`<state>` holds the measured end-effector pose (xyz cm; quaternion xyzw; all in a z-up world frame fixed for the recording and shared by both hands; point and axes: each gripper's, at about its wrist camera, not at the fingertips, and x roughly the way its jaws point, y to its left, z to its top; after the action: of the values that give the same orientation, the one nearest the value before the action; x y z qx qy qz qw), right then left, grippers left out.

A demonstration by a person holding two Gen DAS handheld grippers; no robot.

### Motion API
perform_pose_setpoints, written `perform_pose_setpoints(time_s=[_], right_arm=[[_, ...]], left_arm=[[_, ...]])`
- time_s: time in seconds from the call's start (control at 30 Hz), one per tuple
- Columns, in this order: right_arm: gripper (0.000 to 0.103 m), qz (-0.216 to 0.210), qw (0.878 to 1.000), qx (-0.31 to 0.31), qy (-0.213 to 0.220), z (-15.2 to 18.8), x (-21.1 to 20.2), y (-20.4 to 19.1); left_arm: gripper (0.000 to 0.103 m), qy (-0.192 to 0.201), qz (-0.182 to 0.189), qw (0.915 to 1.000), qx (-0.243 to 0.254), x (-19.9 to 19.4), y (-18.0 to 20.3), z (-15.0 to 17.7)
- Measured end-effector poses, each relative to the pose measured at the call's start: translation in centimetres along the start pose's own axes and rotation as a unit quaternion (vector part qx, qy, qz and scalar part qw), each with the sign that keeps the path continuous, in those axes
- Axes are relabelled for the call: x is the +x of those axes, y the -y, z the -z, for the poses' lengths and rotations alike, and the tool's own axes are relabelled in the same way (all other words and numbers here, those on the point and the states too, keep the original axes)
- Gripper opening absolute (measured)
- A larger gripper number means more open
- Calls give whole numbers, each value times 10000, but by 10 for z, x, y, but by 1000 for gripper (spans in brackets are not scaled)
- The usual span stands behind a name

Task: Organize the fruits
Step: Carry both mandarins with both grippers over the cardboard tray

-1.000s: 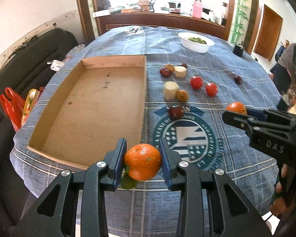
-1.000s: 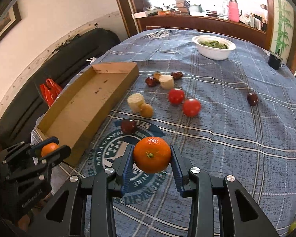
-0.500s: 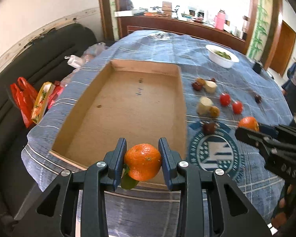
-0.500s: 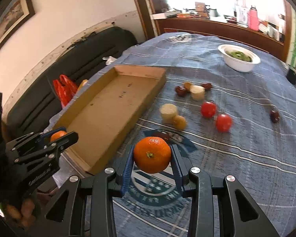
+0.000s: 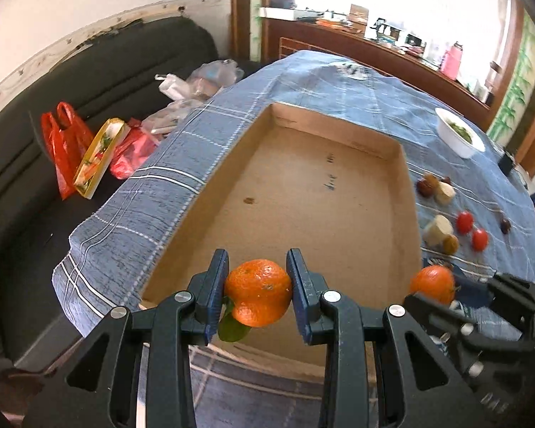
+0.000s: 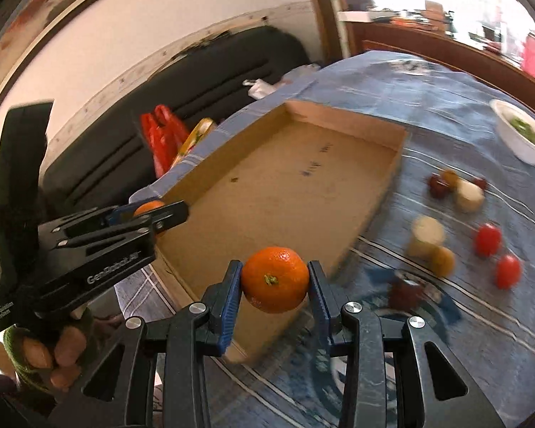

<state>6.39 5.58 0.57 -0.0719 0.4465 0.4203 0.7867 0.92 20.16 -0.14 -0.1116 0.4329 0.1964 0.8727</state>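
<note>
The left gripper (image 5: 257,292) is clamped on an orange (image 5: 258,291) with a green leaf (image 5: 233,327) hanging under it, held in the air above the near edge of the cardboard tray (image 5: 406,192). The right gripper (image 6: 274,280) is clamped on a second orange (image 6: 274,279), held above the tray's near right corner. The tray lies on a table covered with a blue checked cloth (image 5: 153,199), and nothing lies inside it. To the right of the tray, loose on the cloth, are two red tomatoes (image 5: 464,222), two pale cut pieces (image 5: 437,229), and some small brown and dark red fruits (image 5: 450,243). Beyond these, farther from the tray, stands a white bowl (image 5: 456,141) holding something green.
</note>
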Motion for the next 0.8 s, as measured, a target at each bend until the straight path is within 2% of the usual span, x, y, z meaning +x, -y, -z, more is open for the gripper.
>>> perform_pose_setpoints(time_s=[0.2, 0.47, 0.8], right_arm=[[36, -48, 9989, -305, -363, -9, 41, -17], [36, 60, 9960, -548, -706, -6, 72, -26], [38, 162, 9944, -684, -789, -3, 78, -28]], left_arm=[[31, -222, -64, 9997, -114, 25, -10, -3], [31, -534, -122, 9985, -49, 50, -10, 4], [33, -642, -279, 9975, 117, 57, -4, 5]])
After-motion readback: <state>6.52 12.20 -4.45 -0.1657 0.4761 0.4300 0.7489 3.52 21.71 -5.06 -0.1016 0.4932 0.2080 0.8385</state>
